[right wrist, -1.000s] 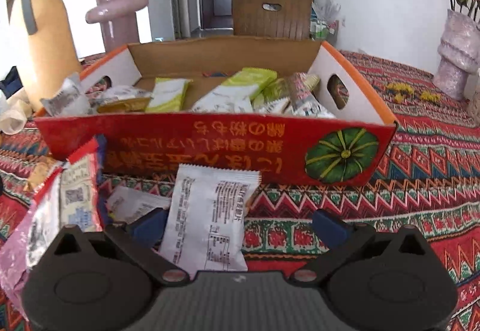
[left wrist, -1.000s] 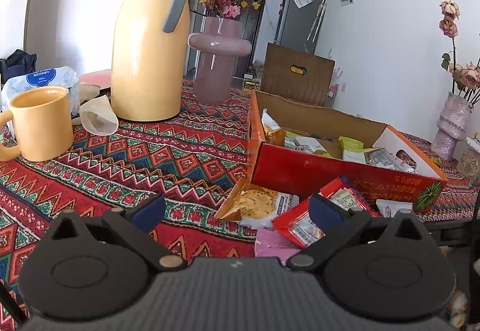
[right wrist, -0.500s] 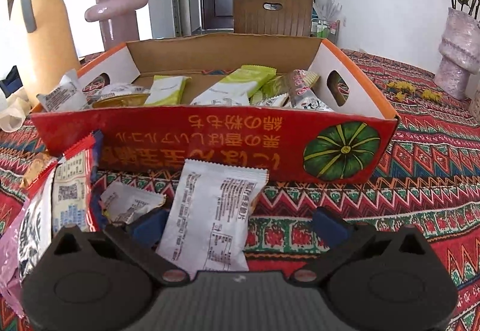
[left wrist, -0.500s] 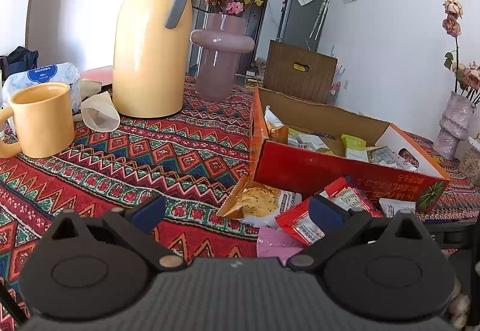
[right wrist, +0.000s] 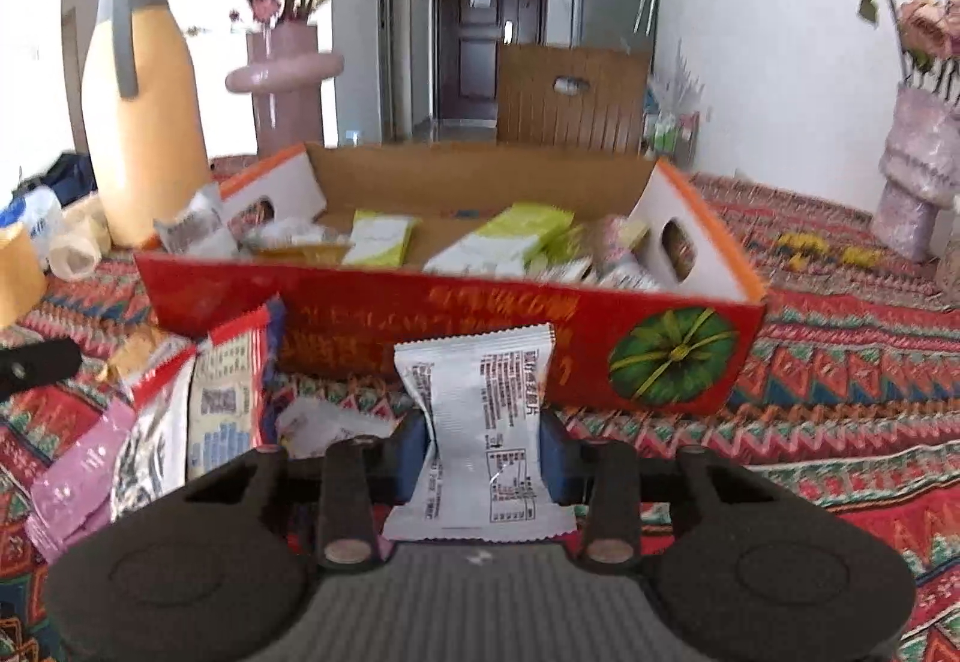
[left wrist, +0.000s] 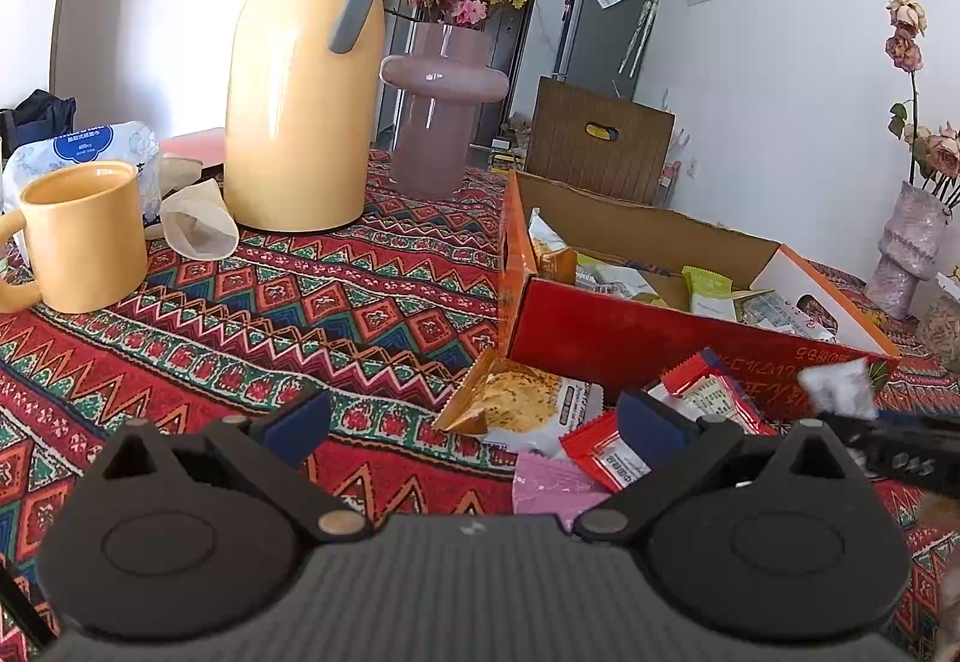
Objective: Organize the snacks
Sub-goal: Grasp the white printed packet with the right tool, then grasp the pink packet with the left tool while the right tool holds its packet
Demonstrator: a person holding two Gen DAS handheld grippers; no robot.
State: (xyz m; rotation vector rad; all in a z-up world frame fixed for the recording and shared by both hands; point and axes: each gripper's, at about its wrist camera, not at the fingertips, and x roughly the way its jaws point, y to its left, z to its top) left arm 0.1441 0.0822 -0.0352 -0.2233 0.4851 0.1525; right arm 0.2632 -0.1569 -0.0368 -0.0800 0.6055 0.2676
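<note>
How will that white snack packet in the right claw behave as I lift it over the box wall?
Probably floppy: the white snack packet pinches in at the waist where the right claw, jaws just closed, squeezes it. It looks light and puffy. The glossy film might slip, so keep it clear of the red cardboard box.

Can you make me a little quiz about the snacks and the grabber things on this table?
1. True or false: the right gripper is pinching a white snack packet.
2. Where is the yellow mug? A) inside the red box B) on the patterned tablecloth C) in the left gripper
3. Fill in: the left gripper's jaws are ____.

Key: 1 true, and its jaws have just been closing on the packet; 2 B; 3 open, with nothing held.
</note>
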